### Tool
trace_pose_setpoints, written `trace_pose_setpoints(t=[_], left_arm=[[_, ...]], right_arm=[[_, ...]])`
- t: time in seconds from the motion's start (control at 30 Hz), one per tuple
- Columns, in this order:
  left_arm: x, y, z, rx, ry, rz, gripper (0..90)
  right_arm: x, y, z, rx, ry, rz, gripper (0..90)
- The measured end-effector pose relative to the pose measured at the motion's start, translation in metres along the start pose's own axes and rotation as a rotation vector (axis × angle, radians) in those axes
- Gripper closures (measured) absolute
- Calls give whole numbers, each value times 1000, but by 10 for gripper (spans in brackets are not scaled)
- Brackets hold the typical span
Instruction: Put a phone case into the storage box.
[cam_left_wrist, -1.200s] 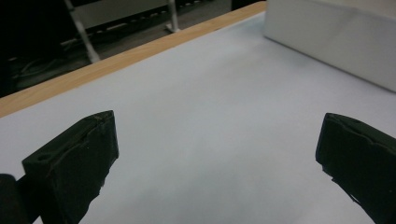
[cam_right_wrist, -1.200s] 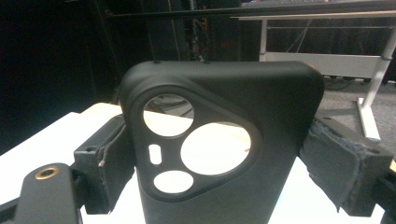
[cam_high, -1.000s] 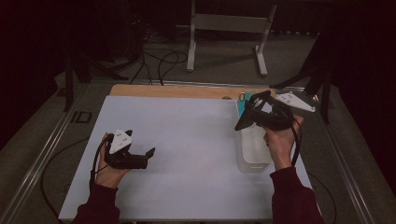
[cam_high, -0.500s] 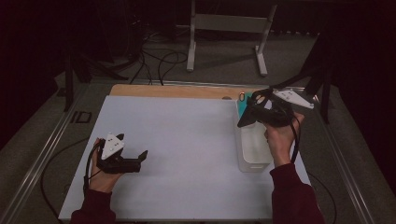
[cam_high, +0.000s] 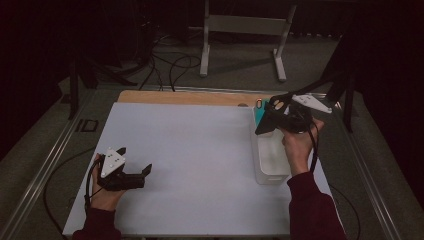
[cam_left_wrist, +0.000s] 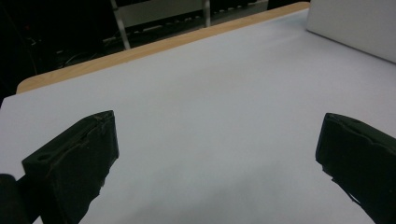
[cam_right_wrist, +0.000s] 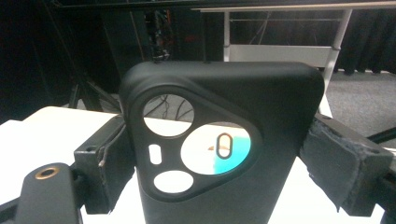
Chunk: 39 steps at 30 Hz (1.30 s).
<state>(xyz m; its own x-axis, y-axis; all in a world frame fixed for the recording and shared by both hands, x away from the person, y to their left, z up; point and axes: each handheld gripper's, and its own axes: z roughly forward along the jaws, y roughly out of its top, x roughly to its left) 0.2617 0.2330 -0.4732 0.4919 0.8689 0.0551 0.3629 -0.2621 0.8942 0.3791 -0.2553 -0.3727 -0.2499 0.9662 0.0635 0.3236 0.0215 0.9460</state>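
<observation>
A black phone case (cam_right_wrist: 261, 107) with a cluster of camera cut-outs stands upright between the jaws of my right gripper (cam_right_wrist: 219, 161), which is shut on its sides. In the high view the right gripper (cam_high: 265, 124) holds the case (cam_high: 266, 120) in the air over the far end of a clear plastic bin (cam_high: 272, 165) at the table's right side. A teal item (cam_high: 260, 115) peeks out behind the case. My left gripper (cam_high: 145, 175) rests low over the white table (cam_high: 200, 150) at the front left. Its jaws stand wide open with nothing between them (cam_left_wrist: 219, 154).
A wooden strip (cam_high: 190, 97) runs along the table's far edge, with a metal stand (cam_high: 240, 30) and floor cables beyond it. Metal rails flank the table. A white box side (cam_left_wrist: 355, 28) shows ahead of the left gripper.
My left gripper has drawn back toward the table's front edge. The right gripper with the case has shifted slightly farther away over the bin.
</observation>
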Motion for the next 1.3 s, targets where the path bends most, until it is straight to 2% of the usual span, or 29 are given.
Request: trace_pose_setpoints(t=[0.1,0.37,0.6,1.0,1.3], left_arm=[[0,-7,-2,0,13,-17,0],[1,-11,-4,-14,27,-33,0],[-2,-12,-2,-4,29,-21,0],[-1,-11,-5,-23,41,-31,0],[-2,-10,-5,-37,39,-33,0]], right_arm=[[-2,-2,3,10,-15,1,147],[-3,-4,7,14,-48,1,147],[-9,-8,15,28,-76,13,147],[-16,-16,35,78,-148,52,141],[-11,-22,51,108,-177,34,135]])
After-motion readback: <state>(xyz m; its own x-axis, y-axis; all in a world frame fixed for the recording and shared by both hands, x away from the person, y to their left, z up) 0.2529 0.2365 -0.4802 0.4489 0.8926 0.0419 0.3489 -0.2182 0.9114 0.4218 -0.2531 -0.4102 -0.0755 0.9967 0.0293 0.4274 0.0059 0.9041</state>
